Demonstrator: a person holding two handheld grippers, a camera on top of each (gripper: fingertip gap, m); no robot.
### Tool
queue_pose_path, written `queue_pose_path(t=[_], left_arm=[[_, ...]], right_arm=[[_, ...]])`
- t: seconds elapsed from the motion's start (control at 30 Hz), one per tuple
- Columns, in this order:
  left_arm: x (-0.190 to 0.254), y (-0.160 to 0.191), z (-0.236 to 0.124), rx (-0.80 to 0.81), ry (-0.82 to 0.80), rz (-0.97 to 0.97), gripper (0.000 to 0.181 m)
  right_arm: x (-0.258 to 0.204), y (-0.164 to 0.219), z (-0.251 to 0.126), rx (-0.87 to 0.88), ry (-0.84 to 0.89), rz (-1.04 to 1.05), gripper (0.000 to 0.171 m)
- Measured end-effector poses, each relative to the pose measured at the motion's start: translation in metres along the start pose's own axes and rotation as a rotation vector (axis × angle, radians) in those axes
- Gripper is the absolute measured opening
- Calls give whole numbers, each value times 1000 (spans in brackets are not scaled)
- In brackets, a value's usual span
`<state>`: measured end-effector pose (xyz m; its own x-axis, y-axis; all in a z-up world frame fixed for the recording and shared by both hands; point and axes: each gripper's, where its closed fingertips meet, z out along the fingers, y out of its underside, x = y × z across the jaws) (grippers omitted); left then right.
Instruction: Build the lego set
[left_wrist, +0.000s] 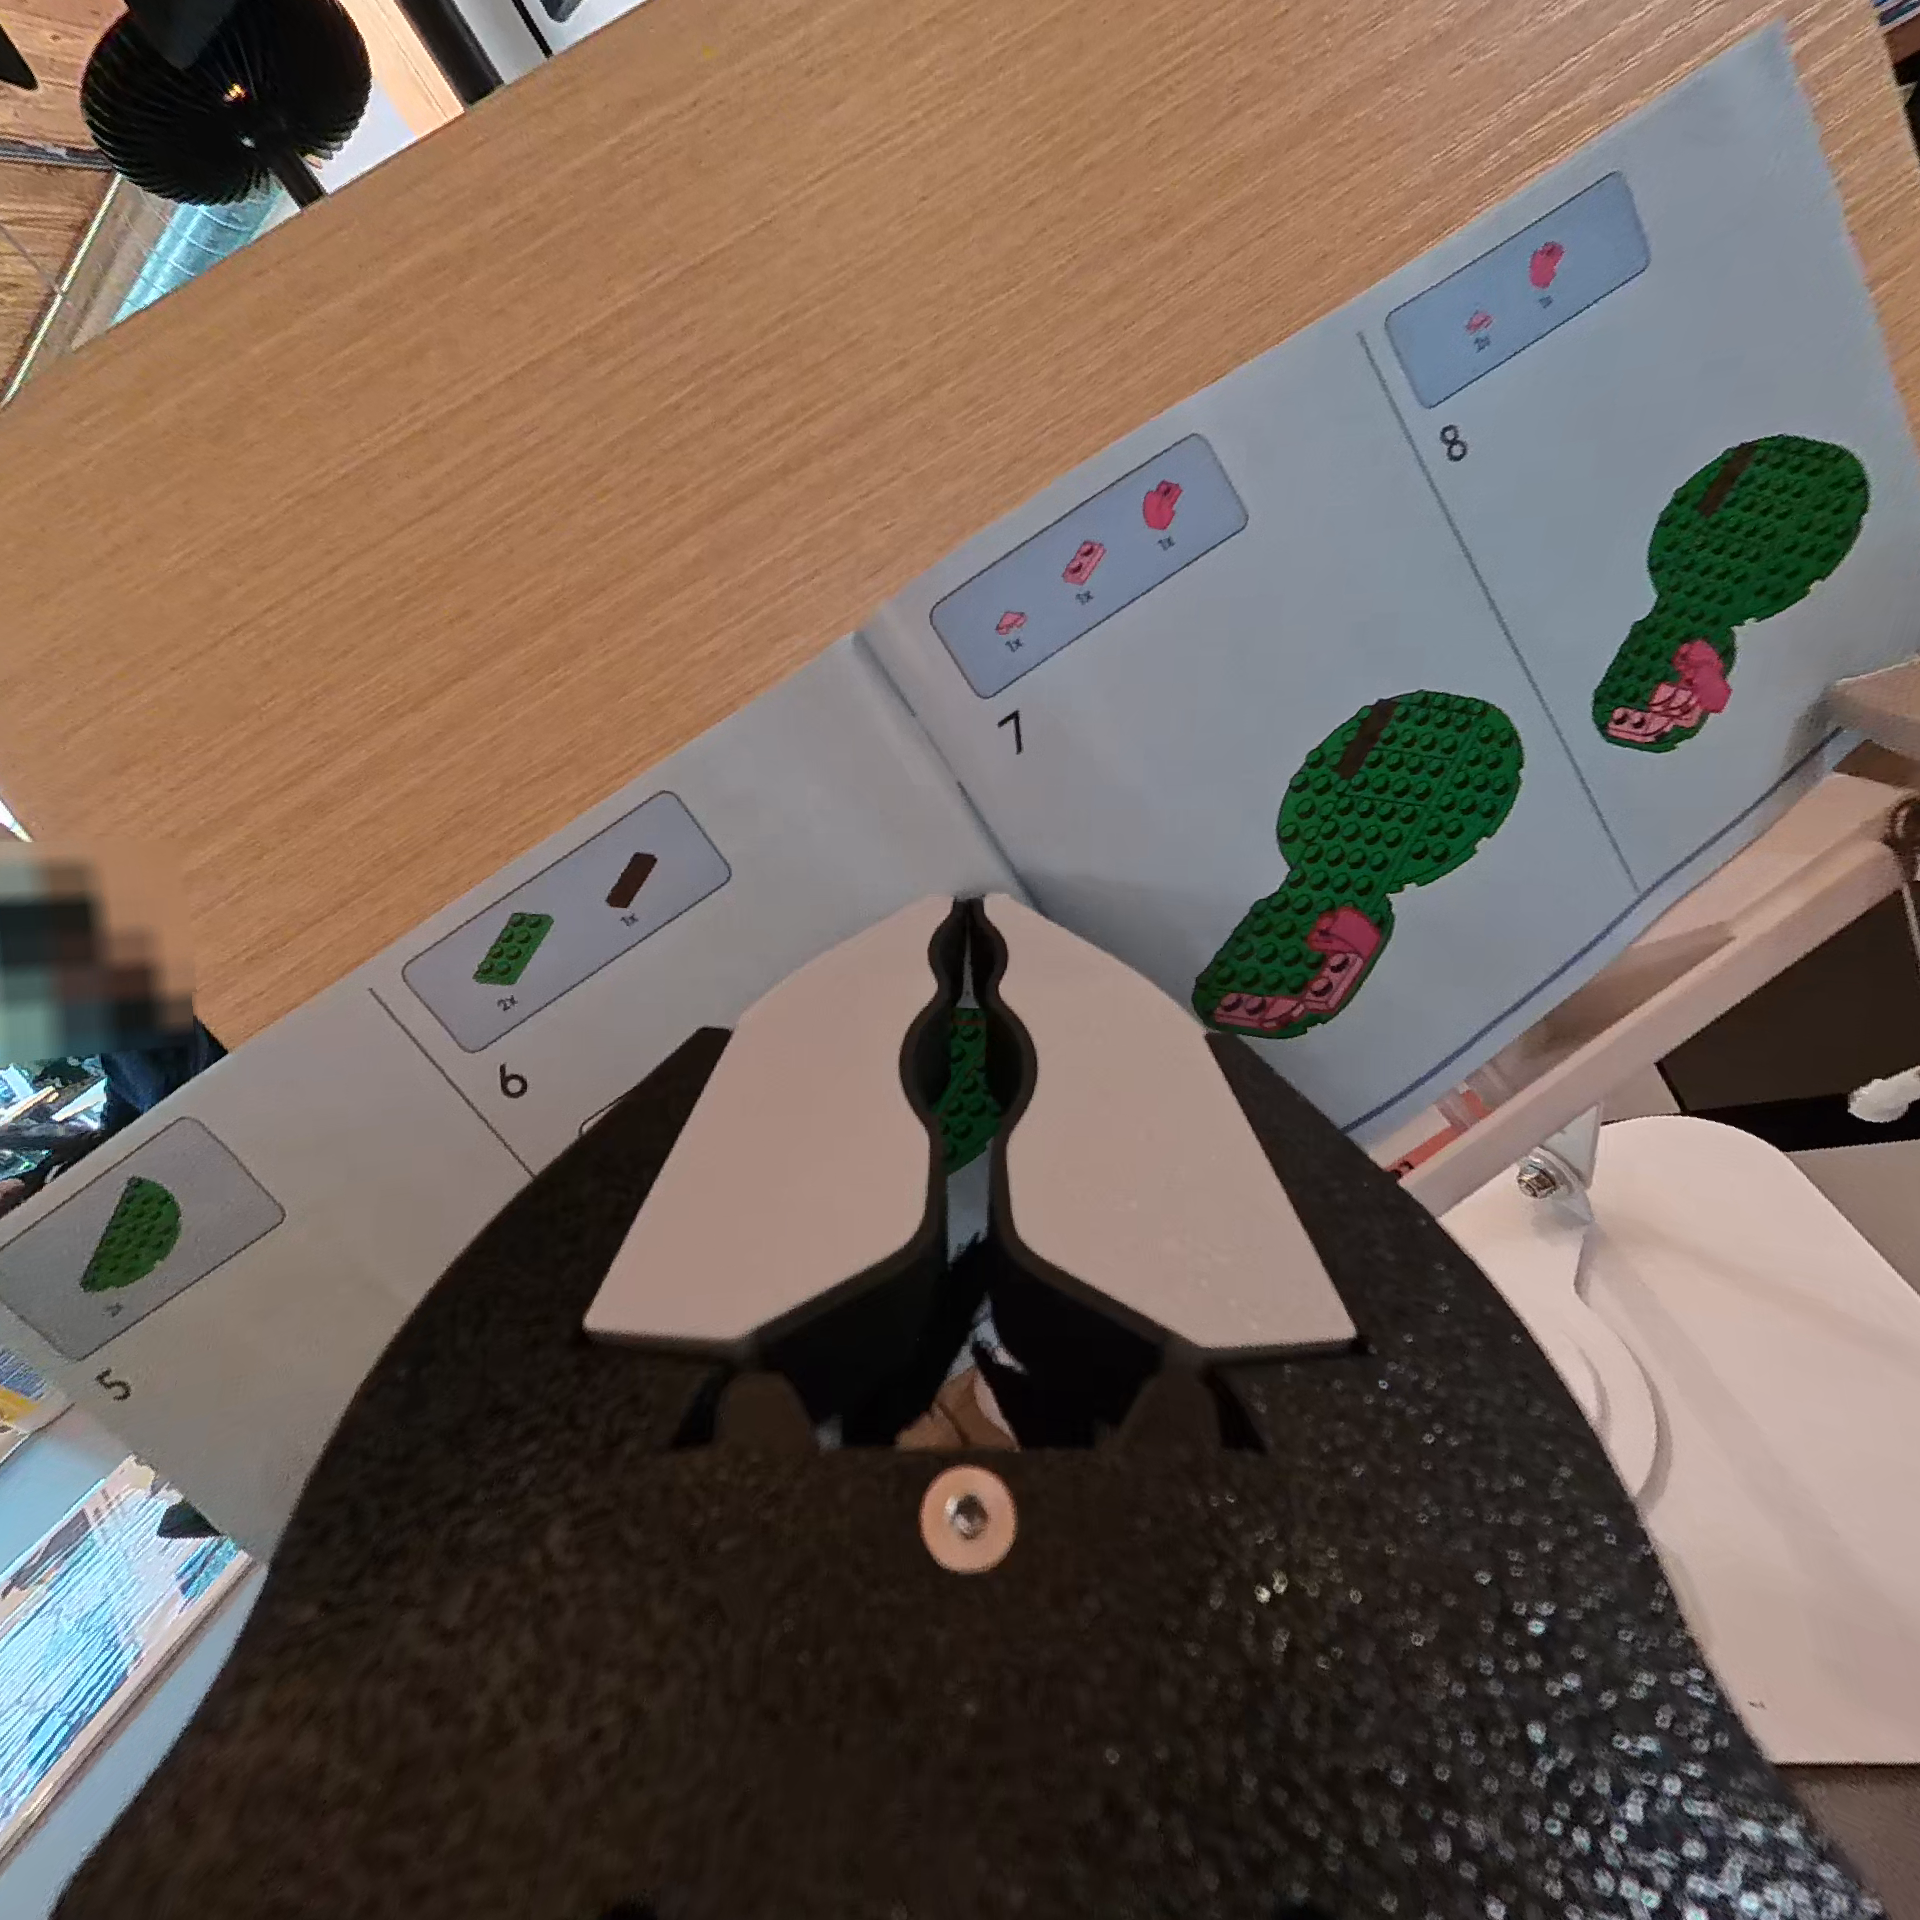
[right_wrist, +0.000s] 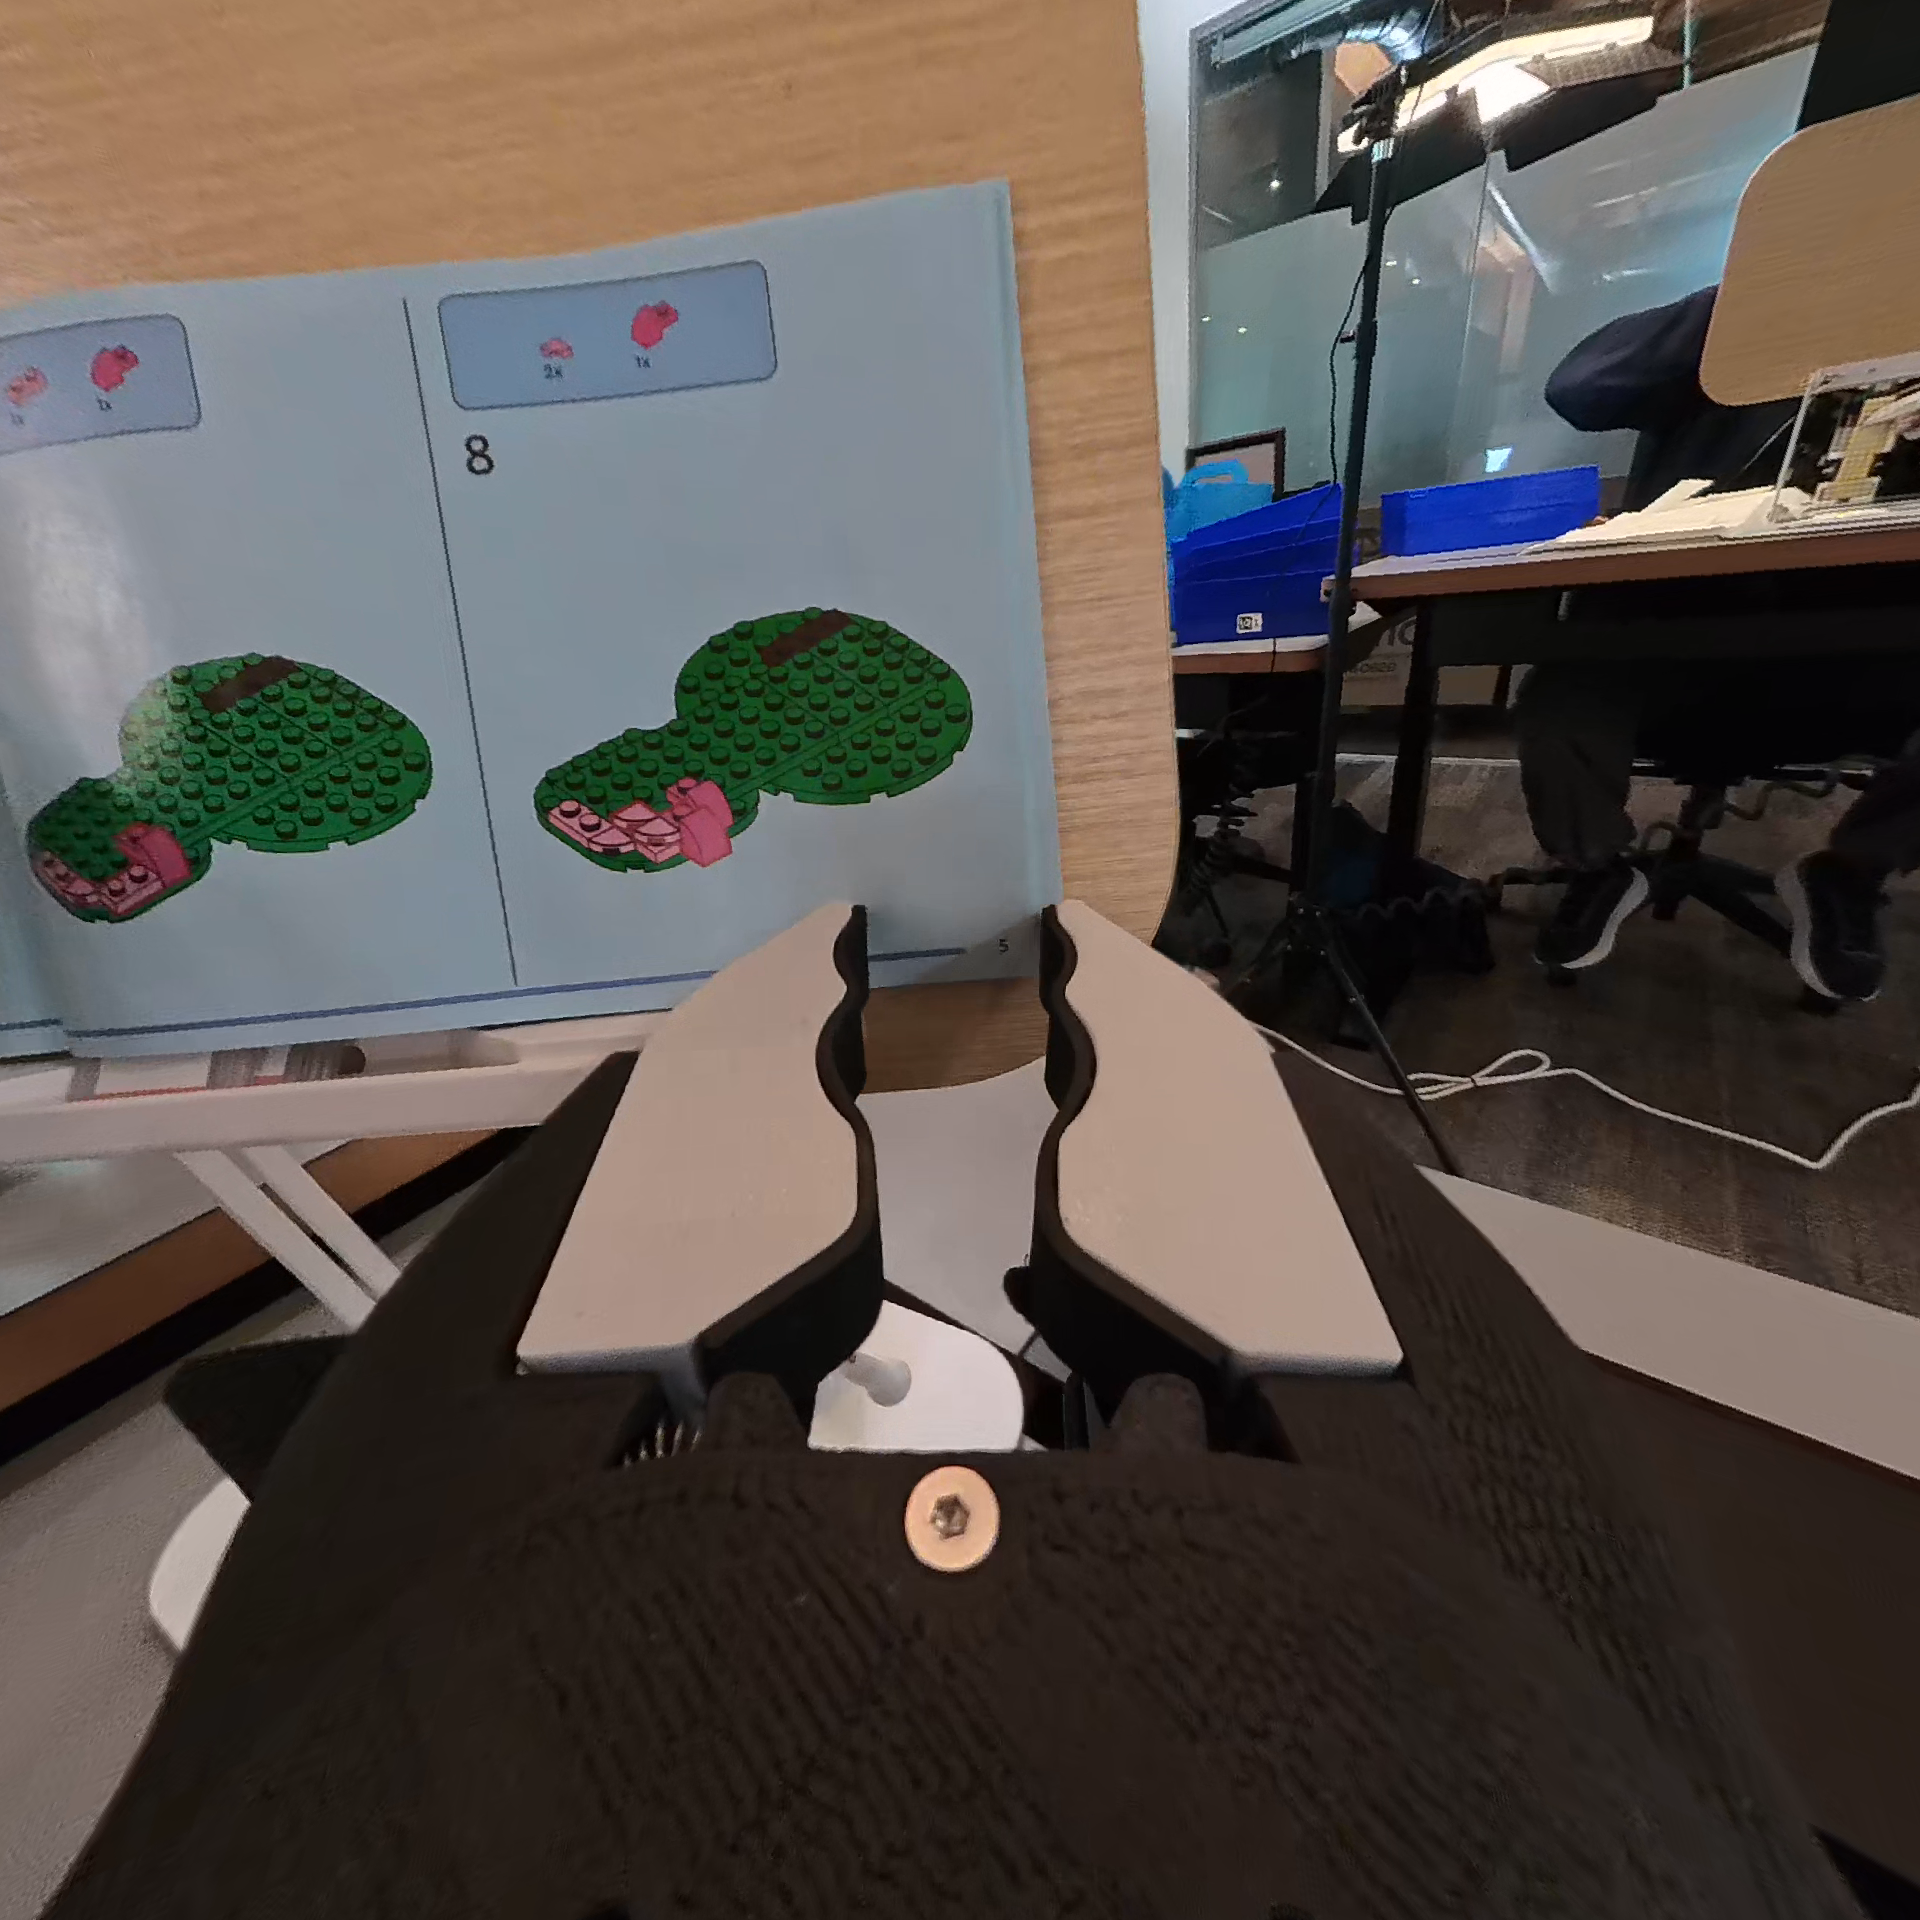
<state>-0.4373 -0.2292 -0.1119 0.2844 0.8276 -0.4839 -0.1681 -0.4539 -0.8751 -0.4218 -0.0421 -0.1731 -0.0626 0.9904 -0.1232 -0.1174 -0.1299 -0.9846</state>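
Observation:
No loose Lego pieces show in either view. The open instruction booklet (left_wrist: 1195, 727) stands on a white stand against a wooden board; its pages show green plates with pink bricks. My left gripper (left_wrist: 971, 912) is shut, tips touching, right in front of the booklet's lower middle. Green print from the page shows through the gap behind the tips. I cannot tell if the tips pinch the page. The booklet's right page (right_wrist: 623, 623) fills the right wrist view. My right gripper (right_wrist: 948, 914) is open and empty, in front of the page's lower right corner.
The white stand (right_wrist: 312, 1091) has thin legs and a white base (left_wrist: 1714, 1403). The wooden board (left_wrist: 727, 364) rises behind the booklet. To the right are a black tripod (right_wrist: 1351, 623), a white cable on the floor (right_wrist: 1558, 1091), blue bins (right_wrist: 1257, 571) and a seated person (right_wrist: 1621, 675). Left tips to right tips: about 20 cm.

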Motion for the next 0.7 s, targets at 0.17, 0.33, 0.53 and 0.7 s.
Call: queue_pose_path(t=[0.17,0.33,0.53,0.7], left_arm=[[0,0,0,4,-2,1,0],[0,0,0,5,-3,2,0],[1,-1,1,6,-2,6,0],[1,-1,1,8,-3,9,0]], right_arm=[[2,0,0,2,9,4,29],[0,-1,0,11,-21,43,27],[-8,-2,0,14,-95,82,24],[-17,-4,-1,21,-160,95,18]])
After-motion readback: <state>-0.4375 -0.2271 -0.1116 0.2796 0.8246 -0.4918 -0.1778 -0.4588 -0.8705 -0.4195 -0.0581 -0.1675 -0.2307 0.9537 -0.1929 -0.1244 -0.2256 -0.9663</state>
